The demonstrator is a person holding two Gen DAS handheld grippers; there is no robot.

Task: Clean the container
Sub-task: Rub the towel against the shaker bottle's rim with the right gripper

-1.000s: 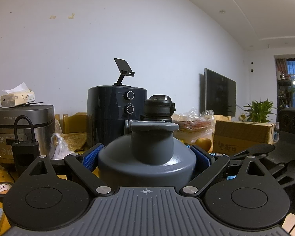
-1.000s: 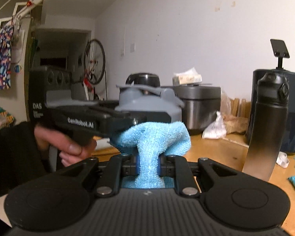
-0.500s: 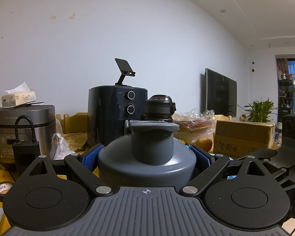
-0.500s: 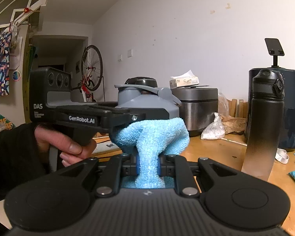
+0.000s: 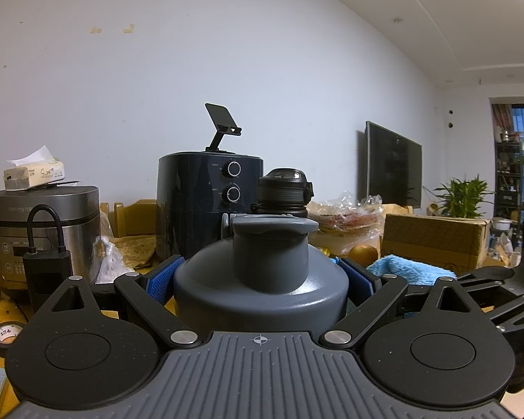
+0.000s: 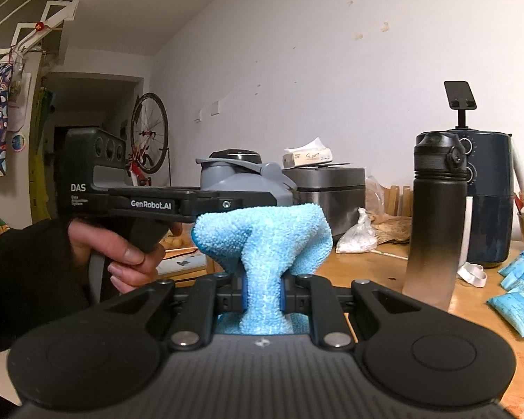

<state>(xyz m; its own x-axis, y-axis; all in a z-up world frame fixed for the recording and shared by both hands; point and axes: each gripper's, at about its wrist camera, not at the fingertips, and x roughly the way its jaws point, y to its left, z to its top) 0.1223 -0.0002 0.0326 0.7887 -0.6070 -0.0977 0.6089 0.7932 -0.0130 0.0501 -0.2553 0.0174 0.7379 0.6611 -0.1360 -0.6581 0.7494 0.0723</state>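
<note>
The left gripper (image 5: 261, 279) is clamped on the grey container (image 5: 261, 289): its blue ribbed pads press the smooth, rounded plastic shoulders from both sides, and the container's squat cylindrical lid stands upright between the black matte linkages. Just right of it a tuft of fluffy blue cloth (image 5: 407, 268) shows. Behind stand a dark glossy air fryer (image 5: 206, 206) with two round dials, a brushed-metal rice cooker (image 5: 42, 216) with a paper tissue pack (image 5: 35, 174) on top, a black bottle (image 5: 283, 193) with a ribbed cap, a cardboard box (image 5: 433, 241) and a leafy plant (image 5: 463, 197).

In the right wrist view, the right gripper (image 6: 262, 293) is closed tight on the blue cloth (image 6: 262, 241), a looped terry fabric pinched into a narrow waist between the pads and billowing out above them. The cloth sits just in front of the grey container (image 6: 241, 181), which is gripped by the left gripper (image 6: 206, 204), held in a person's hand (image 6: 122, 248) with a dark sleeve. On the wooden table (image 6: 366, 265) the tall black bottle (image 6: 436, 220) stands upright, with crinkled blue packets (image 6: 517, 289) to its right.
</note>
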